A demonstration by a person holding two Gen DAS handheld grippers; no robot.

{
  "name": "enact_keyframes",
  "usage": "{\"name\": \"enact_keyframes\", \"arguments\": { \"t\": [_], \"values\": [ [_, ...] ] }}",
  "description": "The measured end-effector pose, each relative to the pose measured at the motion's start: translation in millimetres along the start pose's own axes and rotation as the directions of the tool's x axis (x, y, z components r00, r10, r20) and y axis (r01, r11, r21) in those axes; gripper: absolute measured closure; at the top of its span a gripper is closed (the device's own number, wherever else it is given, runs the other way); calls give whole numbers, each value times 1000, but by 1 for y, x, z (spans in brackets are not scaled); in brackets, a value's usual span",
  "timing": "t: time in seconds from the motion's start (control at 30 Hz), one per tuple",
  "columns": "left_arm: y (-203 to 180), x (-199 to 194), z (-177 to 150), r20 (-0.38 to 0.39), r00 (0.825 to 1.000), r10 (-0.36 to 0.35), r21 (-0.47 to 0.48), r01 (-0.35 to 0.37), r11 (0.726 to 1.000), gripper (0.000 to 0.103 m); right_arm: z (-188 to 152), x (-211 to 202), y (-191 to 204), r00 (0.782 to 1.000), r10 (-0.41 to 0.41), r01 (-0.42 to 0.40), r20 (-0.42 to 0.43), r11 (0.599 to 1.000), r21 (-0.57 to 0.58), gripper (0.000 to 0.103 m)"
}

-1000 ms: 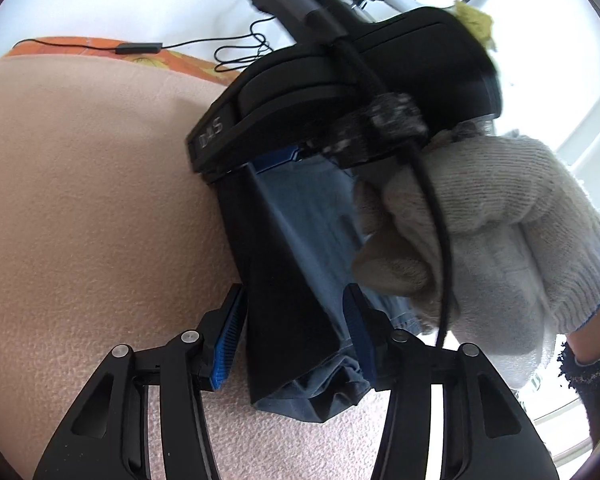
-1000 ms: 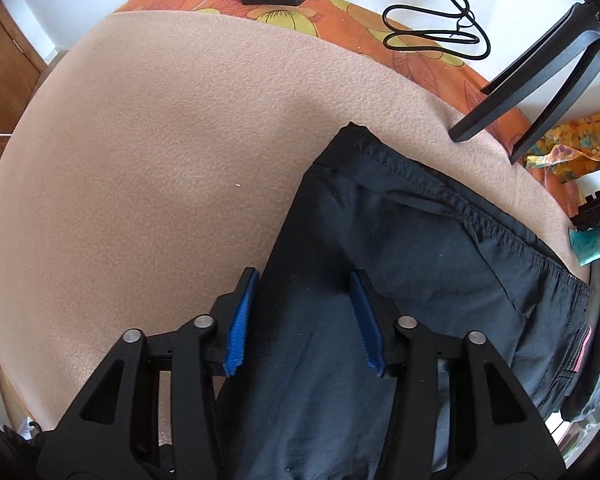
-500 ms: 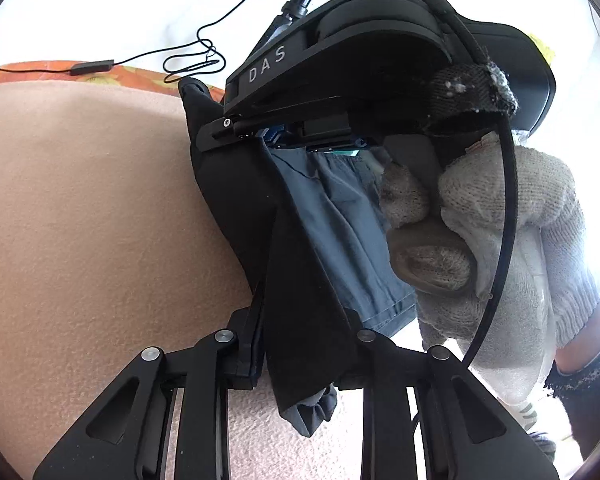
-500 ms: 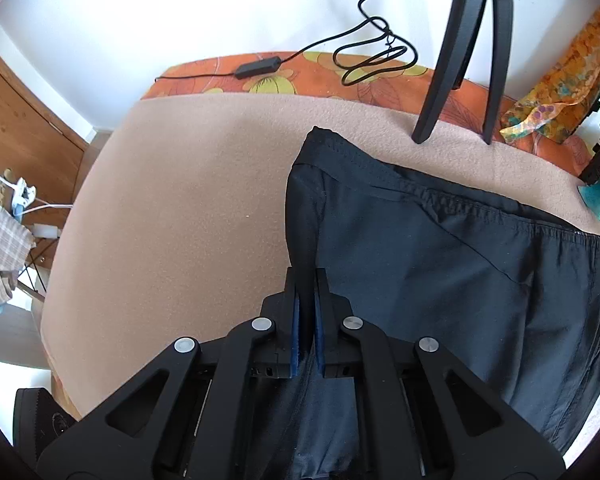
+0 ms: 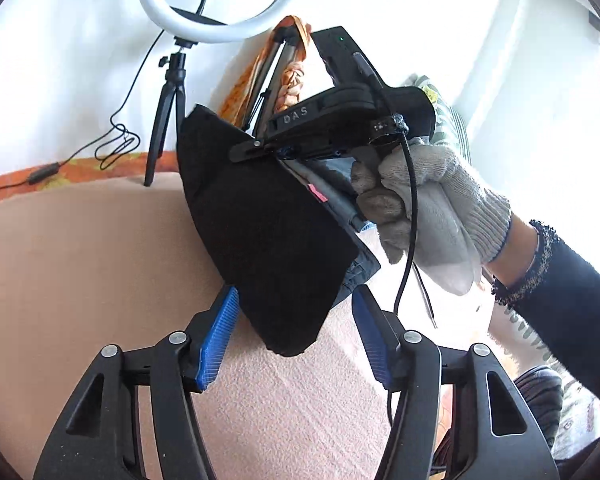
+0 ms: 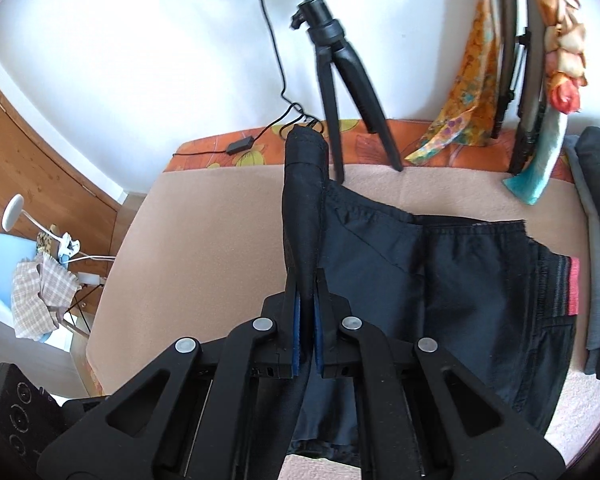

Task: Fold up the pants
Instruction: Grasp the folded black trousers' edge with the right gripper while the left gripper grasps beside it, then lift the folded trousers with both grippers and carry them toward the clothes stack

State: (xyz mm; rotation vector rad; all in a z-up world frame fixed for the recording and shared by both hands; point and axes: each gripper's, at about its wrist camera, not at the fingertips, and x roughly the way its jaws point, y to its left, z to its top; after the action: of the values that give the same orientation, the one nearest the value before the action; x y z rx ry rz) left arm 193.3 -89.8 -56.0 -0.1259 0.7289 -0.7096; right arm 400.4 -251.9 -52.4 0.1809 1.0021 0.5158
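The dark navy pants (image 6: 440, 272) lie partly on the beige blanket-covered table (image 6: 220, 216). My right gripper (image 6: 305, 312) is shut on a lifted fold of the pants, which stands up between its blue pads. In the left wrist view the pants (image 5: 268, 232) hang from the right gripper (image 5: 276, 152), held by a gloved hand (image 5: 428, 208). My left gripper (image 5: 296, 328) is open, its blue pads on either side of the hanging lower corner of the pants, not touching it.
A black tripod (image 6: 340, 92) with a ring light (image 5: 216, 0) stands at the table's far edge, with a cable (image 6: 276, 120) beside it. Colourful cloths (image 6: 472, 92) hang at the back right. A grey folded garment (image 6: 596, 240) lies at the right edge.
My left gripper has opened and let go of the pants. My right gripper, shut on the fabric, has lifted it higher off the table.
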Motion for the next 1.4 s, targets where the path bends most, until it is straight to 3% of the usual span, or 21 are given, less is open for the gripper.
{"name": "enact_keyframes", "arguments": {
  "t": [0.1, 0.23, 0.33, 0.7, 0.93, 1.2, 1.4],
  "values": [
    [7, 10, 8, 16, 997, 77, 46, -77, 996, 45, 5, -11, -21, 1000, -22, 22, 19, 1000, 20, 97],
    [16, 41, 21, -20, 995, 99, 34, -98, 995, 45, 7, -25, -43, 999, -35, 34, 40, 999, 35, 97],
    [9, 52, 23, -44, 992, 119, 84, -115, 990, 45, 8, -34, -58, 998, -41, 39, 48, 999, 38, 97],
    [-42, 128, 36, -75, 992, 98, 230, -79, 970, 45, -15, -51, -140, 994, -84, 79, 66, 994, 82, 97],
    [-65, 166, 24, -174, 981, 89, 315, -30, 948, 45, -34, -35, -189, 992, -108, 98, 59, 984, 146, 97],
    [-59, 182, 13, -246, 966, 76, 294, -1, 956, 45, -46, -18, -206, 992, -126, 120, 30, 980, 158, 97],
    [-59, 185, 11, -248, 965, 82, 298, -5, 955, 45, -49, -12, -207, 987, -158, 153, 24, 977, 150, 97]
  ]
}}
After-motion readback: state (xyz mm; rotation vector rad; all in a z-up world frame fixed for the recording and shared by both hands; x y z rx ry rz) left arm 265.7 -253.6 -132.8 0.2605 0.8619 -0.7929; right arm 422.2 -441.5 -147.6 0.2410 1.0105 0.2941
